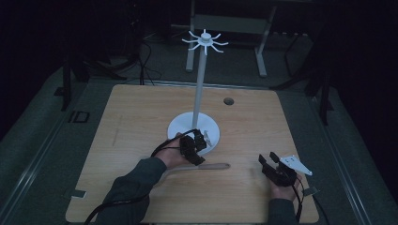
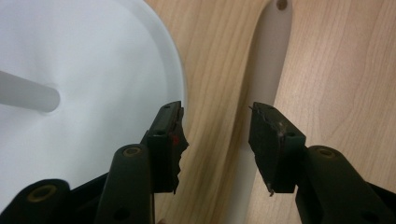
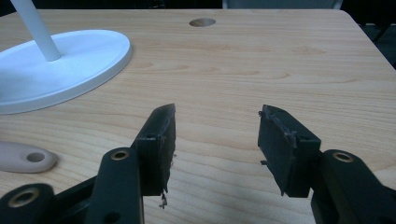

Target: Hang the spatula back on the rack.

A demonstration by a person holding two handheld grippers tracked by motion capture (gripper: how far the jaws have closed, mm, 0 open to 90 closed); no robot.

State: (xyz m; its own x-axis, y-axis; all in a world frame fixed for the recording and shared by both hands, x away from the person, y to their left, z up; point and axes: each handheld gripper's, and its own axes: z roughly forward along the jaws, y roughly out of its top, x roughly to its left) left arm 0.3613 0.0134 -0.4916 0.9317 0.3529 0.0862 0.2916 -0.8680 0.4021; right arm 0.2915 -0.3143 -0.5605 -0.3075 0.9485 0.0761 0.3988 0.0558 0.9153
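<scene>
Both grippers stand open: the left gripper (image 1: 199, 140) hovers jaws astride the beige utensil handle (image 2: 266, 70) lying at the white stand's base (image 1: 180, 125), five o'clock side, apparently about to descend and clamp, while the right gripper (image 1: 267, 160) waits apart.

Dim lab: bare wooden table (image 1: 141, 122), floor cables (image 1: 145, 65).

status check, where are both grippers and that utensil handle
Left gripper open over utensil handle. Right gripper open, empty. White stand base beside handle.
</scene>
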